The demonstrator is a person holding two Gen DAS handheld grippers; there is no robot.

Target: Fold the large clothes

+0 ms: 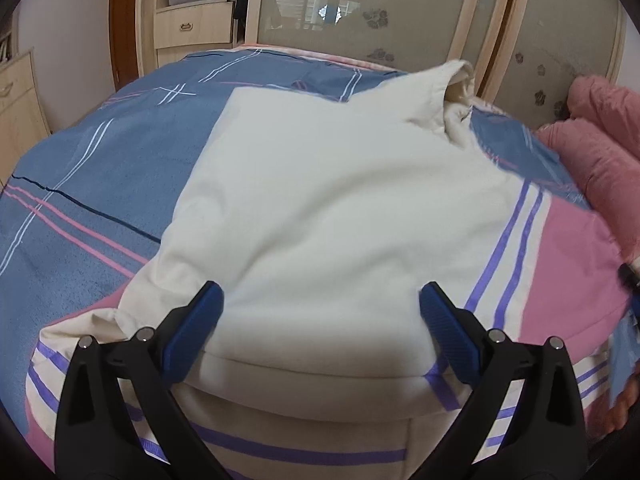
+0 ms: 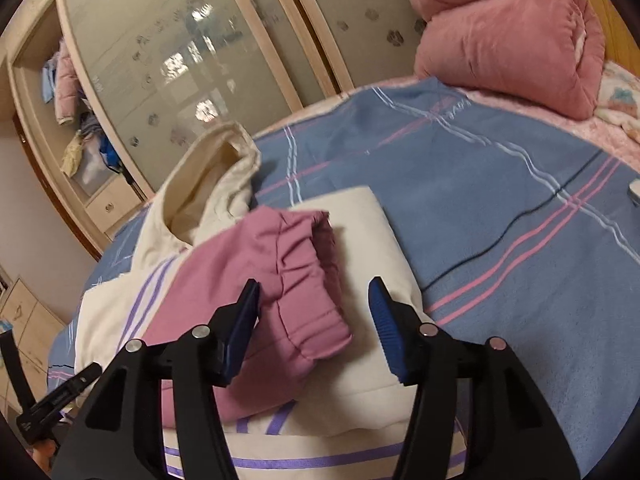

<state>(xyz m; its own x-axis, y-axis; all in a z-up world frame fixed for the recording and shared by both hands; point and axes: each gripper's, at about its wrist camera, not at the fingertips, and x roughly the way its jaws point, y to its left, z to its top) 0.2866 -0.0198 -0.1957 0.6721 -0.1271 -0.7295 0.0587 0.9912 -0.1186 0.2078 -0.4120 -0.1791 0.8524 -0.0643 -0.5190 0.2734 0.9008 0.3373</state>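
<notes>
A large padded jacket [image 1: 320, 208], cream with pink panels and purple stripes, lies partly folded on the bed. Its cream hood [image 1: 456, 80] sticks up at the far end. My left gripper [image 1: 320, 304] is open, its blue pads on either side of the cream folded part near the hem, holding nothing. In the right wrist view the jacket [image 2: 352, 392] has a pink sleeve [image 2: 288, 280] folded across it, cuff towards me. My right gripper [image 2: 314, 296] is open, fingers straddling the sleeve cuff. The hood [image 2: 216, 176] stands behind.
The bed has a blue cover [image 1: 80, 168] with pink and white lines, also in the right wrist view [image 2: 500, 184]. A pink quilt [image 2: 508, 36] is piled at the bed's far corner. A wardrobe with frosted sliding doors [image 1: 360, 12] and drawers stands behind.
</notes>
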